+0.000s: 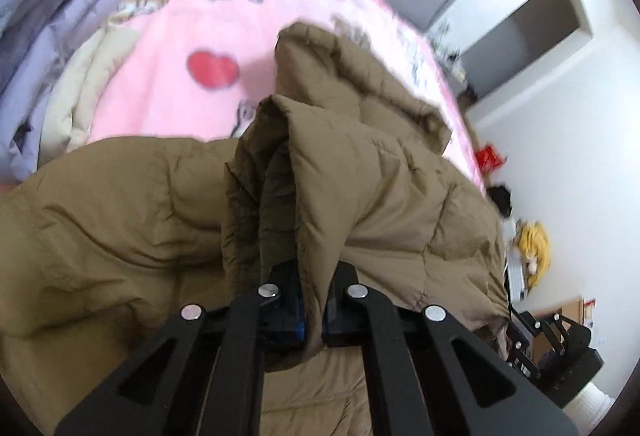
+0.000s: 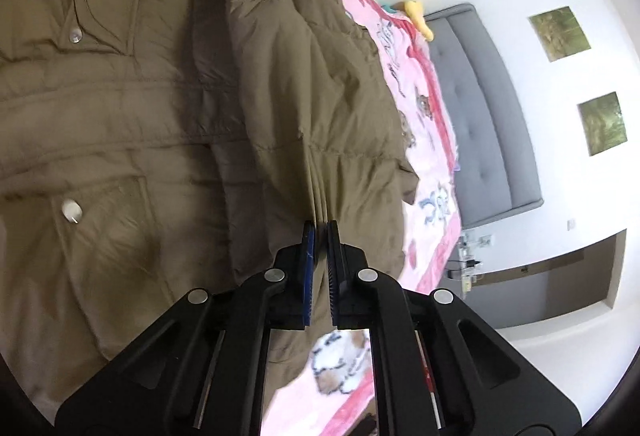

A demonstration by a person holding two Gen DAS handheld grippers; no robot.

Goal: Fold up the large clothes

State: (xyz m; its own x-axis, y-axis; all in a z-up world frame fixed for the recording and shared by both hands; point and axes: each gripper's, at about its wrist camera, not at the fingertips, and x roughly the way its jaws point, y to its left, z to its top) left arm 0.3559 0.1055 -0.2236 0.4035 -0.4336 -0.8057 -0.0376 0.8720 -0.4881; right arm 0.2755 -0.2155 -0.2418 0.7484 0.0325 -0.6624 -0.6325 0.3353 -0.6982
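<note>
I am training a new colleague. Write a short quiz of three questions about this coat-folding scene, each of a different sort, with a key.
1. True or false: the right gripper is open and touches nothing.
2. Multiple choice: the olive-brown padded coat lies on
A. a wooden floor
B. a pink bedspread with a red heart
C. a grey sofa
3. Fill in: the left gripper is shut on a fold of the ____.

Key
1. False: its fingers pinch a ridge of the coat's fabric.
2. B
3. coat; the fabric is bunched up between the fingers and hides their tips.
</note>
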